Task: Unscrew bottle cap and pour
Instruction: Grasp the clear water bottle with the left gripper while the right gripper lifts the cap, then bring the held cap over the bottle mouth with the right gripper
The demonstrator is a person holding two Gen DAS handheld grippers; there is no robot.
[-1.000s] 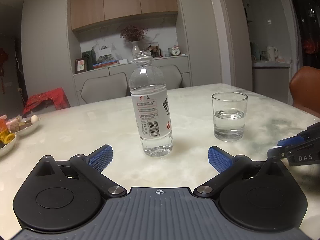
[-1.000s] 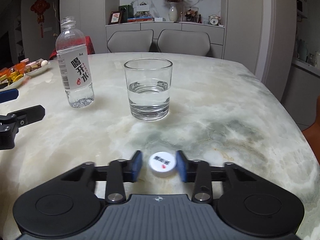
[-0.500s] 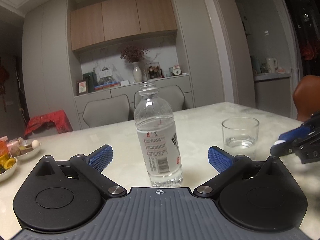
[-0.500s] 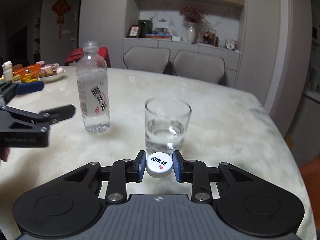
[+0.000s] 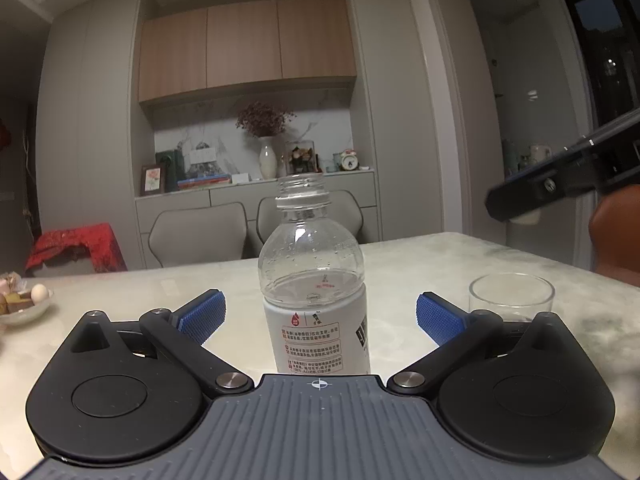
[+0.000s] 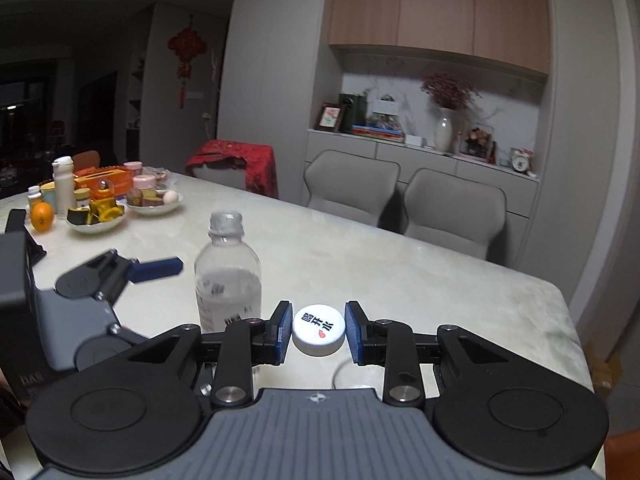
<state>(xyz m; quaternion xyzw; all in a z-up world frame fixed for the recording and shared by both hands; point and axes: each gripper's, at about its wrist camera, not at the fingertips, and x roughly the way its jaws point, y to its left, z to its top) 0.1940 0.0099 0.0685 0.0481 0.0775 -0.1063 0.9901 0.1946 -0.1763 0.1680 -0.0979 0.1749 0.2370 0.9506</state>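
Left claw (image 5: 318, 316) is spread wide, its blue pads (image 5: 202, 316) well clear on either side of the bottle (image 5: 314, 292), which stands upright and uncapped right in the middle of the gap. Bare marble shows between each pad and the bottle's label, so neither side is touching. Over in the right wrist view, the right claw (image 6: 318, 330) is closed narrow on the white cap (image 6: 319, 329), printed face up, and raised above the bench (image 6: 420, 272). Just under that cap, the rim of the glass (image 6: 352, 376) peeks out, mostly hidden by the claw's body. In the left wrist view, the glass (image 5: 512, 296) sits to the right of the bottle, apart from it, partly behind the right finger. The right claw (image 5: 560, 176) hangs high at the far right there, blurred.

The pale marble bench runs far and right to a rounded edge, open beyond the bottle. Plates of fruit and snacks (image 6: 108, 204) crowd the far left end. Two grey chairs (image 6: 404, 196) stand behind the far edge, with a sideboard and a vase (image 6: 444, 130) on it beyond.
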